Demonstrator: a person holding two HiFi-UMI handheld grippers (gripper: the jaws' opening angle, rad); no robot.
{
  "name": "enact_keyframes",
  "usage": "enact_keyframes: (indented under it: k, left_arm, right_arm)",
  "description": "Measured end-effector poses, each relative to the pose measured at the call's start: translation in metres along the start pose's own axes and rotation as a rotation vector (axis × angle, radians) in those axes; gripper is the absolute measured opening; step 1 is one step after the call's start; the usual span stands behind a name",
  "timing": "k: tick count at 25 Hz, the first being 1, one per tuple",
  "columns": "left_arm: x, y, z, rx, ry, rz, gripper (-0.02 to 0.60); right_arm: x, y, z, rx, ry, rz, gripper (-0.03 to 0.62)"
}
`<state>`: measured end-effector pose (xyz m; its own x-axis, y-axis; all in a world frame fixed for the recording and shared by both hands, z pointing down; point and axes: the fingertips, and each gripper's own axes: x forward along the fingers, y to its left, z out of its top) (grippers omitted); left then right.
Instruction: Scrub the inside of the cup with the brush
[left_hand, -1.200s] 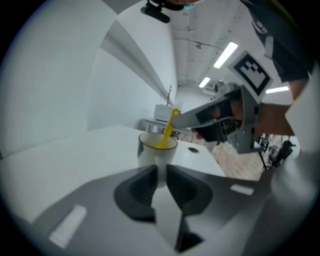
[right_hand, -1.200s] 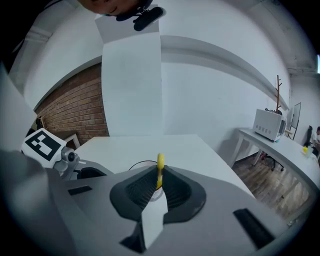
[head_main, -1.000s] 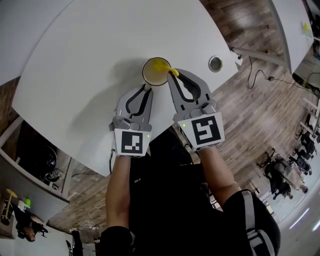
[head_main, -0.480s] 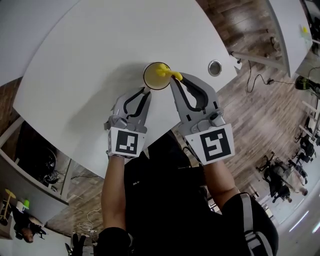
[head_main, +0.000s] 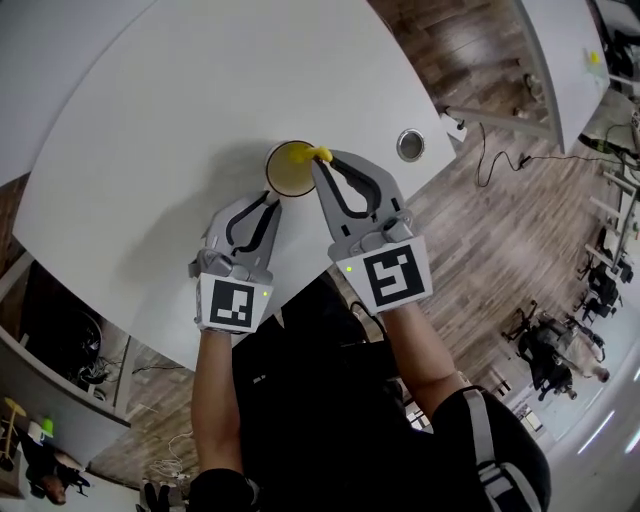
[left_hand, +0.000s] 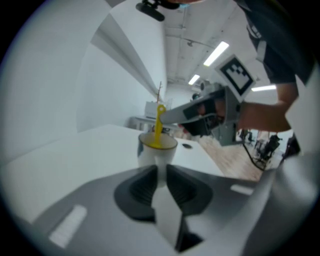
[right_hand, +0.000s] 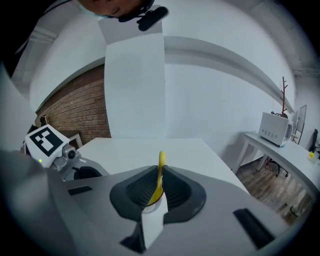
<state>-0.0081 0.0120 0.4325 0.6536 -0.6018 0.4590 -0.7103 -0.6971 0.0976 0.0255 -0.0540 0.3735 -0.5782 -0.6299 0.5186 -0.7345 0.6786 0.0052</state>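
Note:
A white cup (head_main: 288, 167) with a yellow inside stands on the white table (head_main: 150, 150). My left gripper (head_main: 271, 194) is shut on the cup's near side, and the cup (left_hand: 156, 148) shows just past its pads. My right gripper (head_main: 318, 160) is shut on the yellow brush (head_main: 321, 154) at the cup's right rim. The brush handle (left_hand: 159, 125) slants down into the cup from the right gripper (left_hand: 172, 115). In the right gripper view the handle (right_hand: 161, 170) is pinched between the pads of the right gripper (right_hand: 159, 174), and the brush end is hidden in the cup.
A round metal grommet (head_main: 410, 145) is set in the table right of the cup. The table's near edge (head_main: 300, 270) runs under both grippers, with wooden floor (head_main: 470, 220) beyond. A second desk with a white appliance (right_hand: 274, 129) stands to the right.
The right gripper has shifted the brush a little inside the cup, toward its right rim. The left gripper keeps its hold on the cup. The whole head view has slid left.

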Motion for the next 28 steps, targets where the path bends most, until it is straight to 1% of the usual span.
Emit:
enact_keyframes:
  k: [2, 4, 11, 16, 20, 23, 28]
  left_arm:
    - [-0.002, 0.001, -0.001, -0.02, 0.025, 0.003, 0.058]
    - [-0.001, 0.002, 0.0, -0.027, 0.043, 0.0, 0.058]
    - [0.003, -0.001, 0.002, -0.045, 0.027, -0.01, 0.058]
    - [0.003, -0.005, -0.002, -0.047, 0.04, -0.01, 0.058]
    - [0.003, -0.004, -0.001, -0.04, 0.043, -0.006, 0.058]
    - [0.005, -0.005, 0.001, -0.038, 0.047, -0.005, 0.058]
    - [0.004, -0.004, 0.0, -0.041, 0.044, 0.001, 0.058]
  right_arm:
    - [0.004, 0.0, -0.007, 0.031, 0.026, 0.0, 0.029]
    - [0.005, -0.004, -0.001, 0.043, 0.01, 0.001, 0.029]
    - [0.003, 0.002, 0.017, 0.043, -0.046, 0.021, 0.029]
    - [-0.003, 0.004, 0.034, 0.069, -0.08, 0.014, 0.029]
    - [-0.005, 0.005, 0.047, 0.069, -0.116, 0.02, 0.029]
    - [-0.003, 0.006, 0.049, 0.073, -0.12, 0.028, 0.029]
    - [0.002, 0.007, 0.047, 0.11, -0.122, 0.031, 0.029]
